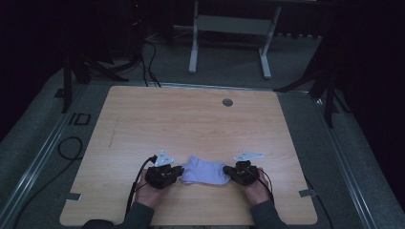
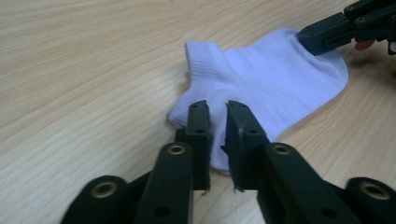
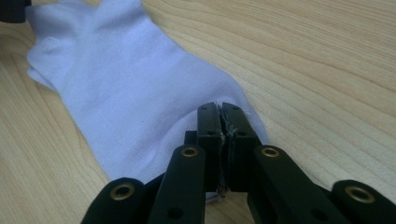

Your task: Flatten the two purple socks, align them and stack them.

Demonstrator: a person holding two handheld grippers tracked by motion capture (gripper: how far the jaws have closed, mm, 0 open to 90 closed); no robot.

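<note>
A small white ankle sock (image 1: 205, 171) lies flat on the wooden table (image 1: 191, 119) near its front edge, between my two grippers. My left gripper (image 1: 177, 171) sits at the sock's heel end; in the left gripper view its jaws (image 2: 218, 109) stand a narrow gap apart over the edge of the sock (image 2: 271, 74). My right gripper (image 1: 228, 170) is at the toe end. In the right gripper view its jaws (image 3: 222, 109) are pressed together on the edge of the sock (image 3: 121, 88). The left gripper view also shows the right gripper (image 2: 322, 37) clamping that far end.
A round grommet hole (image 1: 227, 102) sits near the table's far edge. Tape marks (image 1: 73, 196) (image 1: 307, 192) lie at both front corners. A white desk frame (image 1: 229, 28) stands on the floor beyond, and cables (image 1: 71, 148) run along the left.
</note>
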